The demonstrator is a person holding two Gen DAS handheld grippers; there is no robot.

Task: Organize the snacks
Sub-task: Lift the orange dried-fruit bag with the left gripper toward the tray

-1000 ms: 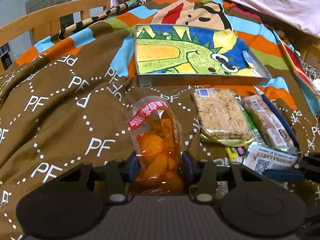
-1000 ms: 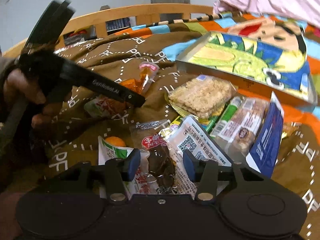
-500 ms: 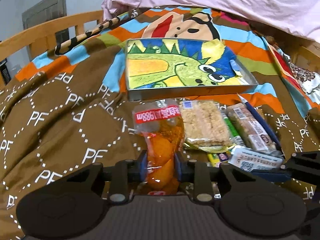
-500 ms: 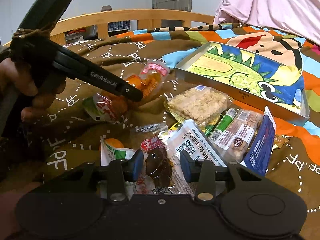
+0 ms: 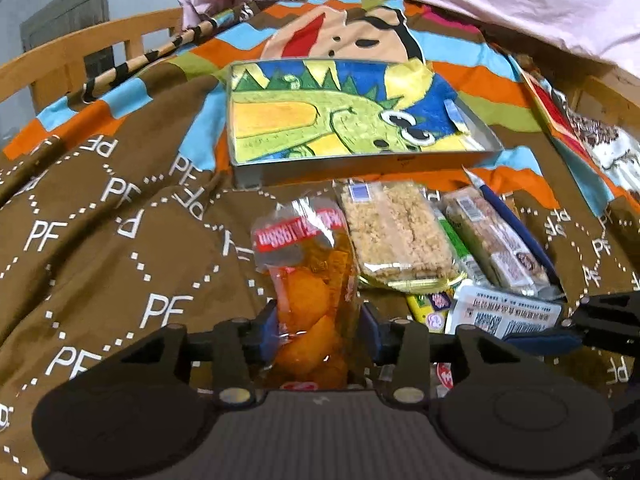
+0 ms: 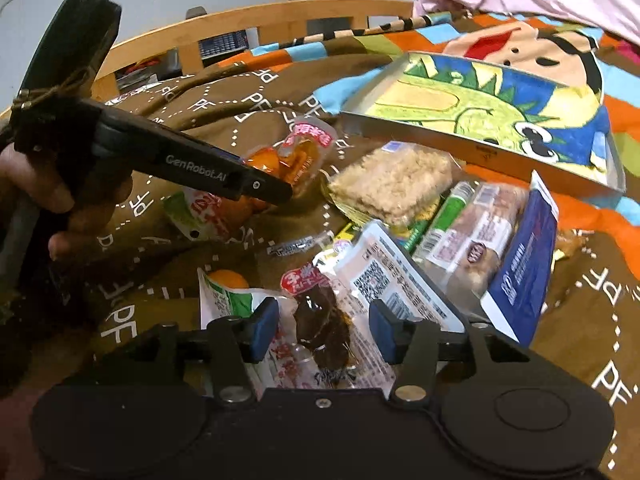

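Your left gripper (image 5: 318,330) has just loosened around the orange snack bag (image 5: 310,280) — right gripper (image 6: 322,322) spread, empty; the tray (image 5: 360,162) waits.

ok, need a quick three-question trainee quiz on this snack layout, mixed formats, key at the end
1. Multiple choice: where is the rice crisp bar relative to the dinosaur tray? A inside it; B on the blanket just in front of it; C under it.
2. True or false: the blue packet stands on its edge beside the nut bar.
3. Fill in: the white letters repeated across the brown blanket read ____.

Key: 1 B. 2 true. 3 PF.
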